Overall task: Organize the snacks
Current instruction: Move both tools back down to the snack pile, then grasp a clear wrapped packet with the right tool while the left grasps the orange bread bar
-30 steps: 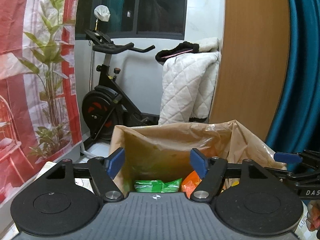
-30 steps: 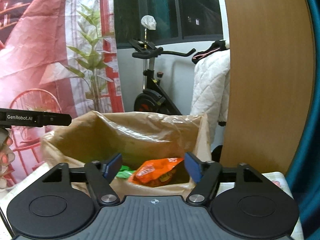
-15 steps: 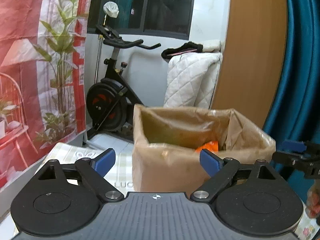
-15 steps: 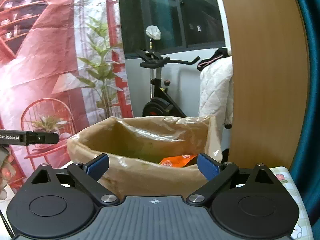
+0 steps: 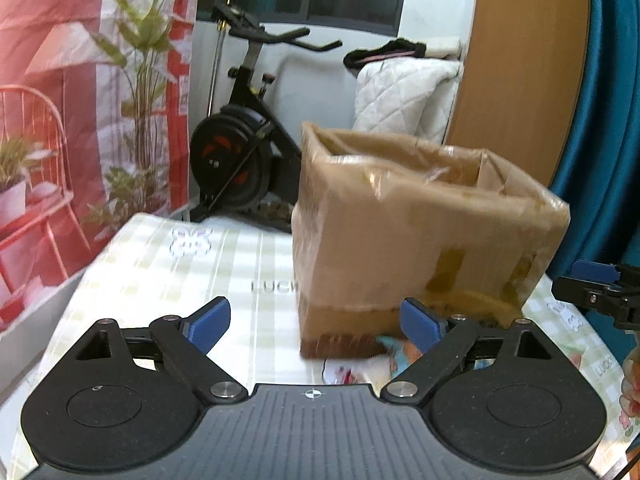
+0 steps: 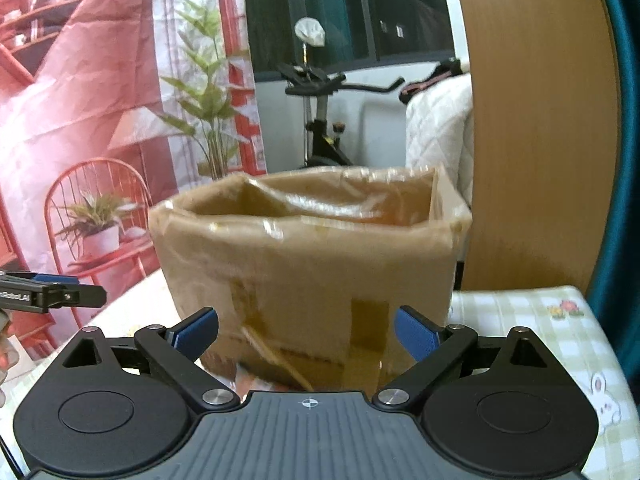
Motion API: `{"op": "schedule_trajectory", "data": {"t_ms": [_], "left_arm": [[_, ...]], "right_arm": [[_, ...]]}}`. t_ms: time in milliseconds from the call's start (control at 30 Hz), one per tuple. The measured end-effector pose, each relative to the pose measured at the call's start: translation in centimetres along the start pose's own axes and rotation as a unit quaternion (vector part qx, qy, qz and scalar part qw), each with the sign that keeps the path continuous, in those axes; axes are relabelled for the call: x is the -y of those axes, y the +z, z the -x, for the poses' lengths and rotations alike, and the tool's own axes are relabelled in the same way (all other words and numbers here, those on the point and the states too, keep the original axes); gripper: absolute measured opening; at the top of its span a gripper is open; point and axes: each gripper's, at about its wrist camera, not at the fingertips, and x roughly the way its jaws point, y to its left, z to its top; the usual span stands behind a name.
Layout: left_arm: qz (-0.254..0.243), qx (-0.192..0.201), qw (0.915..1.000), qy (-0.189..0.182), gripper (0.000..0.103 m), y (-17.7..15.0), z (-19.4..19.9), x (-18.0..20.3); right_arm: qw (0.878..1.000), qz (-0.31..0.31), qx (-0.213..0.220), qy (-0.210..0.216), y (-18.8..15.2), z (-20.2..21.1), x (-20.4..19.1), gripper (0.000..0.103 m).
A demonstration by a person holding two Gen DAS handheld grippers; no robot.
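Note:
A brown cardboard box (image 5: 420,236) wrapped in shiny tape stands on the checked tablecloth (image 5: 168,280); its inside is hidden from both cameras. My left gripper (image 5: 316,322) is open in front of the box's lower left corner, nothing between its blue pads. A snack packet (image 5: 384,354) lies at the foot of the box, just behind the right pad. In the right wrist view the box (image 6: 308,264) fills the middle, and my right gripper (image 6: 306,332) hangs open before its front wall, empty. A packet edge (image 6: 256,376) shows low at the box's foot.
An exercise bike (image 5: 240,152) and a quilted white cover (image 5: 404,96) stand behind the table. A wooden panel (image 6: 532,128) and a teal curtain (image 5: 600,120) rise to the right. A red printed backdrop (image 6: 88,112) hangs on the left. The tablecloth (image 6: 536,320) reaches right of the box.
Both grippers have pulled back from above the box and sunk to its front. Their jaws widened. The green and orange packets inside the box have dropped out of sight.

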Motion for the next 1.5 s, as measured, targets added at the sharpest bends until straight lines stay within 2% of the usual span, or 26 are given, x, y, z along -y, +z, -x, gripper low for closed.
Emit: {"op": "schedule_trajectory", "data": {"t_ms": [433,700,900,967,1333,1500], "left_arm": [[0.014,-0.048,0.9985,-0.022,0.086,-3.9,-2.0,-0.9],[0.022,-0.073,0.9965,-0.034,0.084,-6.0,-3.0,-0.8],[0.027,-0.086,0.995,-0.043,0.079,-6.7,-3.6,-0.5],[0.027,-0.089,0.9946,-0.045,0.078,-6.9,-3.9,-0.3],[0.031,-0.089,0.9943,-0.049,0.078,-6.7,-4.2,0.0],[0.027,-0.093,0.9941,-0.05,0.078,-6.8,-4.3,0.3]], "right_arm": [[0.997,-0.015,-0.077,-0.01,-5.1,-2.4,-0.3,0.085],[0.995,-0.009,-0.096,-0.015,-6.2,-3.2,-0.4,0.081],[0.993,-0.001,-0.117,-0.018,-6.3,-4.0,0.7,0.062],[0.992,0.009,-0.126,-0.026,-6.4,-4.7,0.7,0.048],[0.994,-0.013,-0.105,-0.035,-5.9,-4.2,2.1,0.048],[0.992,0.0,-0.124,-0.036,-6.0,-5.4,1.5,0.038]]}}
